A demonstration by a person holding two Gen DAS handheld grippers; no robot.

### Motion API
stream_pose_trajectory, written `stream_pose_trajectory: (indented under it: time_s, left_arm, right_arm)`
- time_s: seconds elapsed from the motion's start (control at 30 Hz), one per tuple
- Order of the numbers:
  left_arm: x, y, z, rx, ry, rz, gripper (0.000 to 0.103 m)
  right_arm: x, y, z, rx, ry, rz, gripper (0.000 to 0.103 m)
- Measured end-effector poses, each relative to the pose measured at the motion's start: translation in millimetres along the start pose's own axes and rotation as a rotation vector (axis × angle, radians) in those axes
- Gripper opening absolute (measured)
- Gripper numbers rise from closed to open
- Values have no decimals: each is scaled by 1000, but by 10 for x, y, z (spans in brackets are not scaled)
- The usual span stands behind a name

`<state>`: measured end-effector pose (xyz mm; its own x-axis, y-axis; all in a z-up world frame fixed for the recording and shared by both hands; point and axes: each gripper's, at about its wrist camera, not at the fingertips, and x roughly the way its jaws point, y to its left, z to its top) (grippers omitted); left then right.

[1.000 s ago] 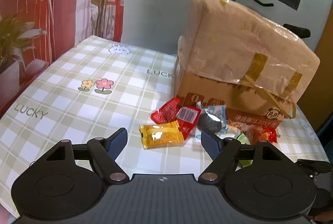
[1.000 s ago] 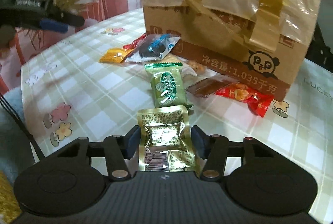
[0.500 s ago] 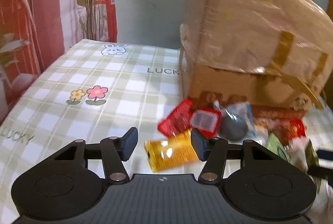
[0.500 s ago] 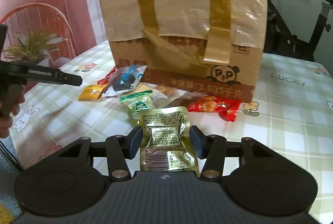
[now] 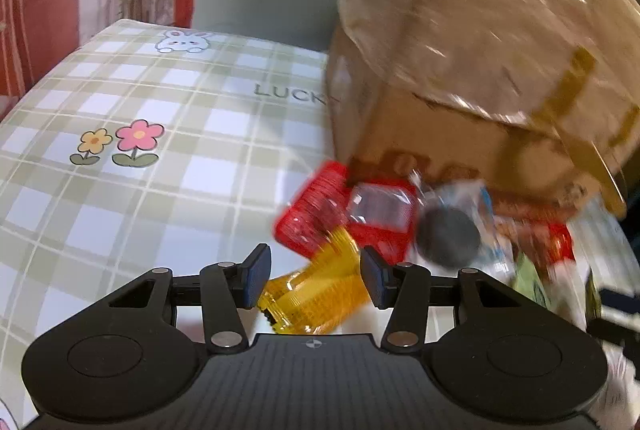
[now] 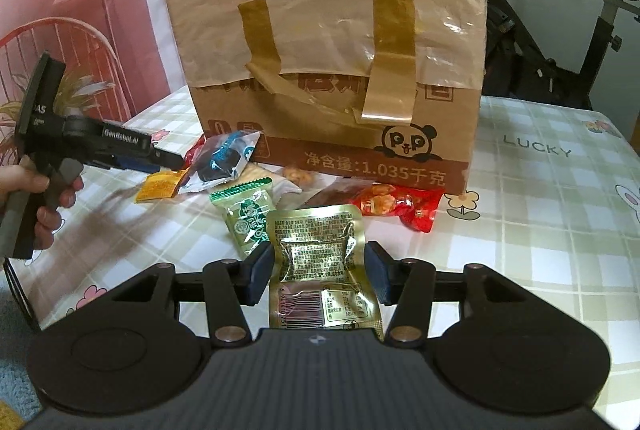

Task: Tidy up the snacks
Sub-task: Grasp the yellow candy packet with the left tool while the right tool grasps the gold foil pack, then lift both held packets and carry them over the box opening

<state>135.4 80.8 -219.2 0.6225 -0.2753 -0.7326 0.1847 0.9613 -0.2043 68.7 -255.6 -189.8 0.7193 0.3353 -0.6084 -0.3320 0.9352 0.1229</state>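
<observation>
My left tool point(image 5: 314, 280) straddles the yellow pack point(image 5: 316, 296), seemingly unclamped; I close squarely. Right tool point(image 6: 319, 276) grips the gold pouch point(image 6: 320, 270).

Passage toward the back is blocked by the taped cardboard box point(image 6: 328, 62), against whose front the snack pile point(image 6: 248, 166) is crowded. Open checked tablecloth point(image 5: 120, 198) is seen to the left of the pile, and more to the right of the box point(image 6: 560, 214). The left gripper point(image 6: 168, 160) is found at the pile's left edge.
</observation>
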Motion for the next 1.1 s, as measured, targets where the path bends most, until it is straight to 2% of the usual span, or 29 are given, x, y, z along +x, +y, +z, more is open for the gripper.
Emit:
stream_pose_trajectory:
  time_s: [0.23,0.5,0.53,0.57,0.63,0.77,1.1]
  left_arm:
    - [-175,-143,-179,75,17,-23,52]
    - [-166,-337,-293,223,1,87,52]
    - [-163,-361,-308,238,-5,97,47]
    - [-165,-367,-311,238,-10,87,41]
    - [-184,-382,-324,231,-13,92,35]
    - [-265,-357,-358,193,-34,114,35]
    - [-764,-403,-205,93,-145,68,35]
  right_arm:
    - [9,-2,-1,7,-1,2,52]
    - [2,-6,-15,12,4,-2,52]
    - [-4,-6,-12,12,3,-3,52]
    - [-11,-4,-9,11,0,-4,52]
    - [-27,-13,-9,10,-3,-5,52]
    - [-48,-2,-12,9,-6,-7,52]
    - [-179,66,48,-36,-43,-11,52]
